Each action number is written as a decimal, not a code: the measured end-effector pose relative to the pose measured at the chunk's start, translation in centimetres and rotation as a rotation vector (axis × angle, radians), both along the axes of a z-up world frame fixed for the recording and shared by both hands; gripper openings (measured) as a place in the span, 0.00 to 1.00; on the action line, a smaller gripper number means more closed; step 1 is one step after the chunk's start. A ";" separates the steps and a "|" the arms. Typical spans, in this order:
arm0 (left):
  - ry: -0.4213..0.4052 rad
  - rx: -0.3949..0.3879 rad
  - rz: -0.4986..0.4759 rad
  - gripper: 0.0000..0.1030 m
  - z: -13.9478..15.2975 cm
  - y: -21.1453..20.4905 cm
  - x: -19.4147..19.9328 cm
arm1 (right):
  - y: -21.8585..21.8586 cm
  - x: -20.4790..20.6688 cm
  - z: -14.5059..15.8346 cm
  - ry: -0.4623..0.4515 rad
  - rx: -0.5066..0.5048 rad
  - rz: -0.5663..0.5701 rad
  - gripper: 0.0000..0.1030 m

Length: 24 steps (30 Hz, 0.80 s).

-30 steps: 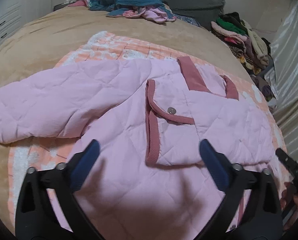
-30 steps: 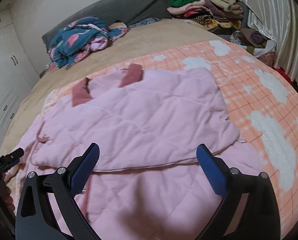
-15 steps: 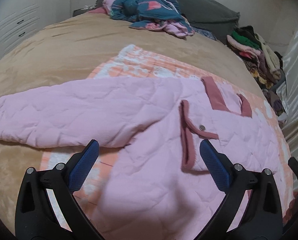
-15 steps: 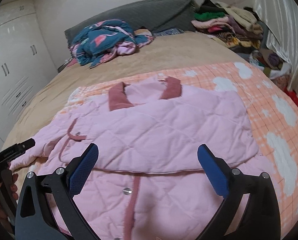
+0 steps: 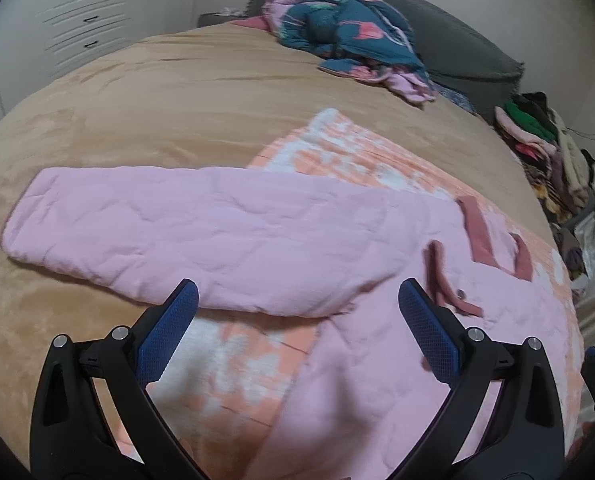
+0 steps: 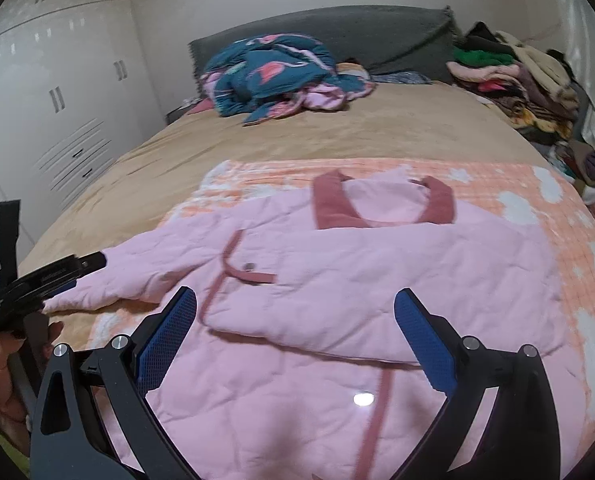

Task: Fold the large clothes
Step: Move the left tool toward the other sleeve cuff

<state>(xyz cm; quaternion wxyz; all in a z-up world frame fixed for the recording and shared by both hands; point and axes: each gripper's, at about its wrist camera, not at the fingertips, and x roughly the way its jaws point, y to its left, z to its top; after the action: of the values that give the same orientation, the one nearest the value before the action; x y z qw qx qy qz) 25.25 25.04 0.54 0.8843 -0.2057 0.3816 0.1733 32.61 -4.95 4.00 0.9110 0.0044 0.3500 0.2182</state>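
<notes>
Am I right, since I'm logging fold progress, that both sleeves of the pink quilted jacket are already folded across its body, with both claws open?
Not quite. The left sleeve of the pink quilted jacket lies stretched out on the tan bedspread, as the left wrist view shows. Left claw and right claw are open.

Quilted matt cloth jacket (image 6: 377, 280); fleecy blanket (image 6: 577, 248); glossy wardrobe (image 6: 57, 100); textured gripper pads (image 5: 429, 340).
</notes>
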 end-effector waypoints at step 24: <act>0.059 -0.060 0.284 0.91 -2.6 9.8 -3.2 | 13.6 -1.1 -0.8 0.018 -0.038 0.268 0.96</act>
<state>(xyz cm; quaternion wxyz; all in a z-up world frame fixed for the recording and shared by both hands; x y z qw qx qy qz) 22.04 34.86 -2.02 0.8327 -0.2789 0.3795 0.2912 31.55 8.69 3.19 0.8705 -0.0577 0.3597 0.3310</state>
